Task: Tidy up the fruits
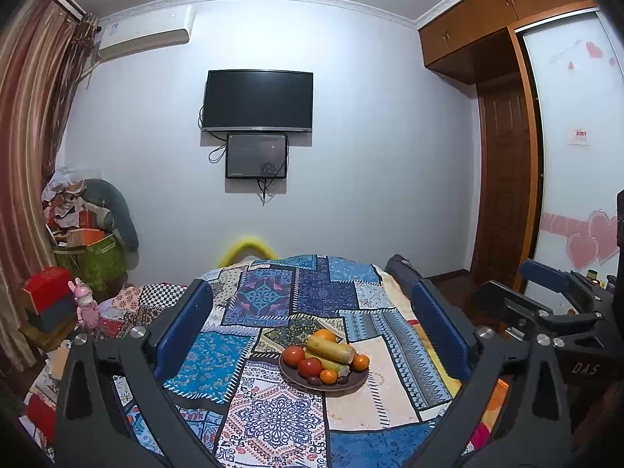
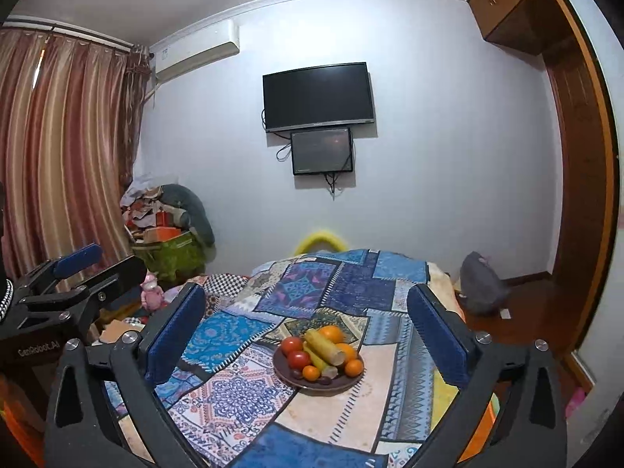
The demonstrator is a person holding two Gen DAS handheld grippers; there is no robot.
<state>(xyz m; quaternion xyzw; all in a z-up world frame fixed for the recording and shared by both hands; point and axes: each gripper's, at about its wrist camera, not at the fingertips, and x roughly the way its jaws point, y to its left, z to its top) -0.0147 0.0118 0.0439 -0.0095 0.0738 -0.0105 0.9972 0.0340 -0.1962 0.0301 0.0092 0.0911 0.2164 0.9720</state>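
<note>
A brown plate piled with fruit sits on a patchwork cloth. On it lie red tomatoes, small oranges, a yellow-green cane piece and dark dates. My left gripper is open and empty, held above and before the plate. My right gripper is open and empty, likewise short of the plate. Each gripper shows at the edge of the other's view.
The patchwork cloth covers a round surface. A pink toy and red boxes stand at the left. A grey bag sits on the floor at the right. A TV hangs on the far wall.
</note>
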